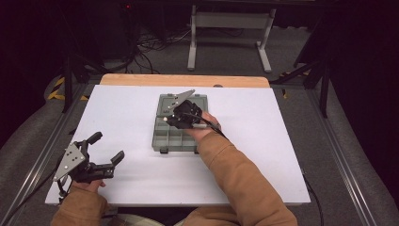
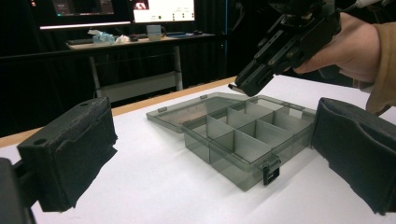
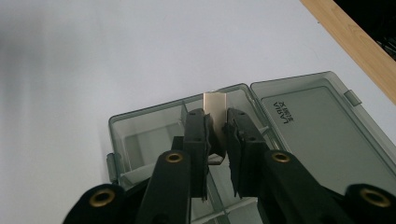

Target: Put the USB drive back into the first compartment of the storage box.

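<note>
Left gripper sits low at the near-left of the white worktop, fingers spread wide apart, holding nothing. Mid-worktop lies a translucent grey plastic compartment box, its lid folded flat open on the far side. Right gripper hangs over the box's compartments, fingers clamped on a small flat pale metal strip standing upright between them.
</note>
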The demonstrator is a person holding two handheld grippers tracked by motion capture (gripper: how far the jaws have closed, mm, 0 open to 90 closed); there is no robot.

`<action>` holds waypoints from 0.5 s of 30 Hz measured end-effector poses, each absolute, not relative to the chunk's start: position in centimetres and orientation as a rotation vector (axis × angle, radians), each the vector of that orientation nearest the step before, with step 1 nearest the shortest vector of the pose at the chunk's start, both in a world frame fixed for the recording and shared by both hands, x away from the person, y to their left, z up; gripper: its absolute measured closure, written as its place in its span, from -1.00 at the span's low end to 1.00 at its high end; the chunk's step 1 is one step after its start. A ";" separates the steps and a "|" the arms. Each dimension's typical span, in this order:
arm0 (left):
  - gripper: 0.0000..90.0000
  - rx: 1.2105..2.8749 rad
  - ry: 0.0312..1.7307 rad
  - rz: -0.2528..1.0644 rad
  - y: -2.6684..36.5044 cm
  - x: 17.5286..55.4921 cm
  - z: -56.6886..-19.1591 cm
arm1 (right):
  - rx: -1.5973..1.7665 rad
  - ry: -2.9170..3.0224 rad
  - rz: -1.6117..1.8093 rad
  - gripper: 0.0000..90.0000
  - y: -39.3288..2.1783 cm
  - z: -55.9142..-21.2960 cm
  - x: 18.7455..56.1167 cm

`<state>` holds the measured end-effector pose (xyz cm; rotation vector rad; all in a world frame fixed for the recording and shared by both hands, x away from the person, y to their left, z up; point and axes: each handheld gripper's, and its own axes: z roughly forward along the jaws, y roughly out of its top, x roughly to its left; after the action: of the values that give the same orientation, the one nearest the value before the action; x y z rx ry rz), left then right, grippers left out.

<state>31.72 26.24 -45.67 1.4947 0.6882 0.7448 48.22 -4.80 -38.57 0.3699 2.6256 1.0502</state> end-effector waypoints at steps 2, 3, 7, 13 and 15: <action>-0.98 1.495 0.688 0.745 26.3 31.7 -45.7 | 0.373 2.625 1.050 0.75 -4.7 -38.8 48.4; -0.98 1.494 0.688 0.745 26.3 31.7 -45.7 | 0.377 2.625 1.048 0.75 -4.5 -38.9 48.5; -0.98 1.495 0.687 0.745 26.3 31.7 -45.7 | 0.381 2.627 1.046 0.75 -4.2 -39.4 49.0; -0.98 1.496 0.686 0.743 26.3 31.7 -45.7 | 0.391 2.635 1.041 0.75 -3.5 -40.1 49.6; -0.98 1.496 0.686 0.743 26.3 31.7 -45.7 | 0.394 2.636 1.037 0.75 -3.3 -40.4 49.8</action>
<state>31.74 26.27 -45.66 1.4960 0.6862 0.7427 49.75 -3.30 -40.37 0.3936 2.6364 1.0369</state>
